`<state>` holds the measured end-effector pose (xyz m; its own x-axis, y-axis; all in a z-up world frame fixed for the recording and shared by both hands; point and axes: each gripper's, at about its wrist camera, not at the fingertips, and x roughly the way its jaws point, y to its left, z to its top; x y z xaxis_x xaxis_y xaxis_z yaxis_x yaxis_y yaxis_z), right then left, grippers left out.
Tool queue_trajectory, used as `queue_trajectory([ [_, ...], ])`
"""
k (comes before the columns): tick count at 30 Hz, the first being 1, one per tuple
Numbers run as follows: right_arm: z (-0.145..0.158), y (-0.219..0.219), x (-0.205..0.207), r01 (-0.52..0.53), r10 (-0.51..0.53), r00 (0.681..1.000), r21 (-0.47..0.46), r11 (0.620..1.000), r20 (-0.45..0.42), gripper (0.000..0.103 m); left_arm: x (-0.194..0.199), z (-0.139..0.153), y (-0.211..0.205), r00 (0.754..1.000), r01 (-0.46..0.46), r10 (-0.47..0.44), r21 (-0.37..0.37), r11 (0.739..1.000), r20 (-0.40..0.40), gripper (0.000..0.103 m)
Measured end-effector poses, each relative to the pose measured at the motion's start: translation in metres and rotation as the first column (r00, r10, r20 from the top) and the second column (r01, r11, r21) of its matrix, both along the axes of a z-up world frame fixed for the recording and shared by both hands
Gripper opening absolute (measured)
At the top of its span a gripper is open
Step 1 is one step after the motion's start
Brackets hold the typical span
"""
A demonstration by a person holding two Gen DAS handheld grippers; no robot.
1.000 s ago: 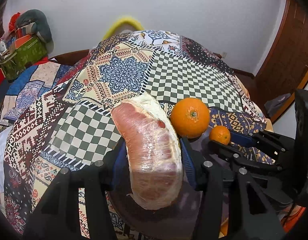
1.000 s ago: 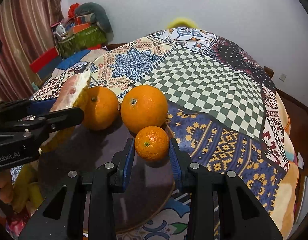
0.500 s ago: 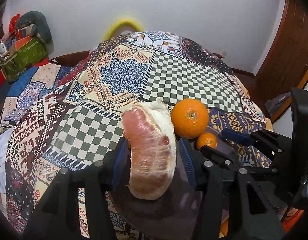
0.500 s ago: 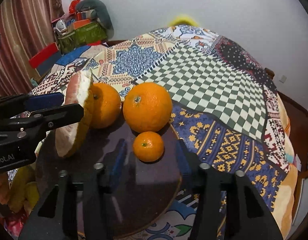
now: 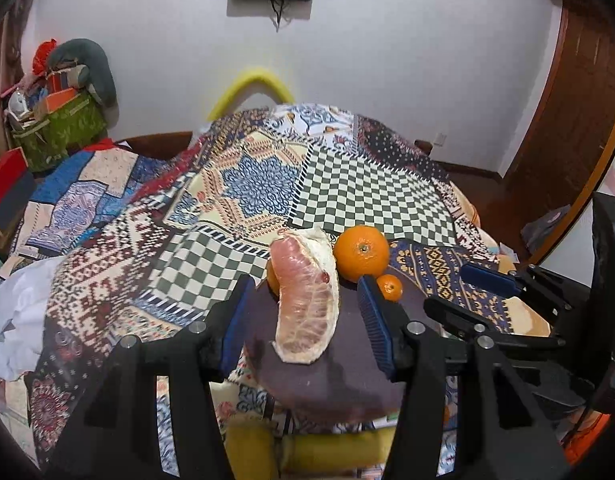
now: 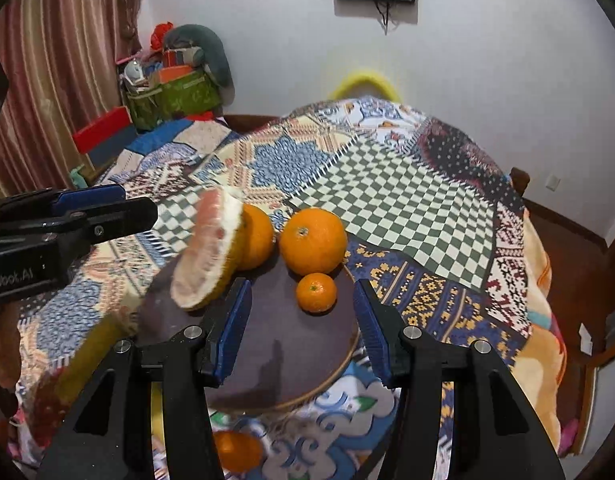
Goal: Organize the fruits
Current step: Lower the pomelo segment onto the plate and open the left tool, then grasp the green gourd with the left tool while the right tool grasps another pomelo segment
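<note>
Both the left gripper and right gripper stand spread, empty, above a dark plate holding a pomelo wedge, oranges and a small tangerine.

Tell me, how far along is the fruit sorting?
Mostly done, it seems: the pomelo wedge, two large oranges and a small mandarin sit on the dark round plate. Both the left gripper and right gripper are open, empty. One orange lies off the plate.
</note>
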<state>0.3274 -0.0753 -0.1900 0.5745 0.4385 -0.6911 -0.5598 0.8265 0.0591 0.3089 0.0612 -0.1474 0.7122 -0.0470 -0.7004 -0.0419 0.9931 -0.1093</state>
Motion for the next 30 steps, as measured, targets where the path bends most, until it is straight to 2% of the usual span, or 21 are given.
queue_trajectory([
  [7, 0.019, -0.004, -0.037, -0.014, 0.014, 0.999, 0.012, 1.0, 0.033, 0.049, -0.042, 0.018, 0.007, 1.0, -0.017, 0.016, 0.019, 1.0, 0.026, 0.053],
  [15, 0.02, -0.007, -0.073, -0.022, 0.022, 1.0, 0.032, 0.999, 0.015, 0.049, -0.082, 0.014, 0.016, 0.999, -0.041, 0.041, 0.016, 0.999, -0.001, 0.053],
  [20, 0.009, -0.009, -0.09, -0.026, 0.026, 1.0, 0.03, 0.999, -0.017, 0.049, -0.102, -0.002, 0.02, 0.998, -0.05, 0.05, 0.014, 0.999, -0.041, 0.053],
  [30, -0.012, -0.007, -0.116, -0.03, 0.032, 0.996, 0.025, 0.999, -0.084, 0.049, -0.129, -0.063, 0.02, 0.982, -0.054, 0.049, -0.021, 0.998, -0.184, 0.053],
])
